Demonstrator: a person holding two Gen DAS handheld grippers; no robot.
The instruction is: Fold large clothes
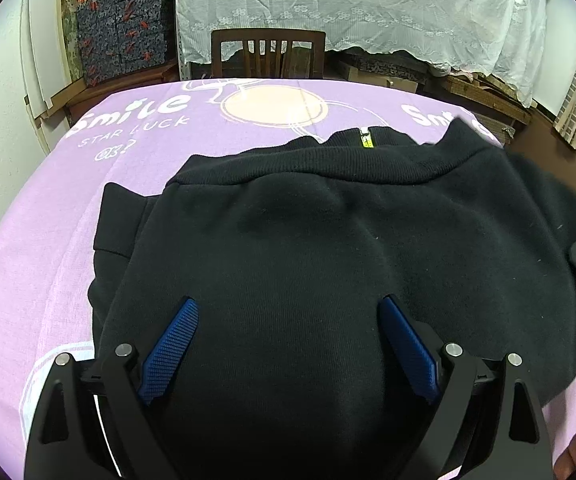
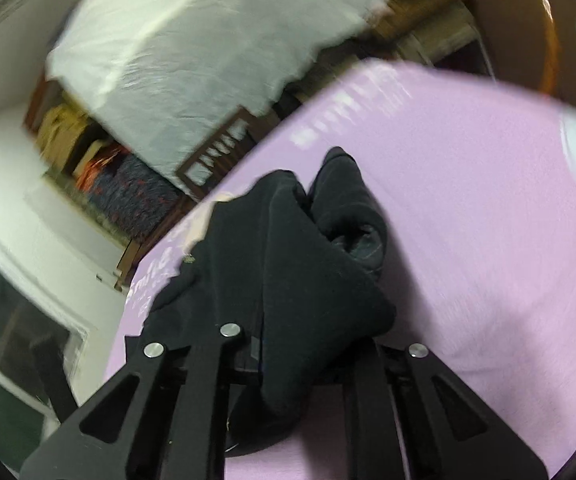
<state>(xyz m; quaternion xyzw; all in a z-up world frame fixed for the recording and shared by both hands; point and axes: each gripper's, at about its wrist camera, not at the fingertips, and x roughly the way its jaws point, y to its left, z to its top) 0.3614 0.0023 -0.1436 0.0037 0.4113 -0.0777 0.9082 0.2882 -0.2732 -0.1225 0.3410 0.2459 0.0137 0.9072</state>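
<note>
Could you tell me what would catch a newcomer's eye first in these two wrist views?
A large black sweater spread over the lilac printed cloth covering the table dominates the left view, with the left gripper hovering open above it, blue fingers wide apart. In the blurred right view, the right gripper has black fabric bunched between its fingers, lifted off the cloth.

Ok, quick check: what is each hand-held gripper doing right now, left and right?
Left hand-held gripper: open, fingers spread over the black sweatshirt, gripping nothing.
Right hand-held gripper: shut on a bunched fold of the black sweatshirt.
</note>
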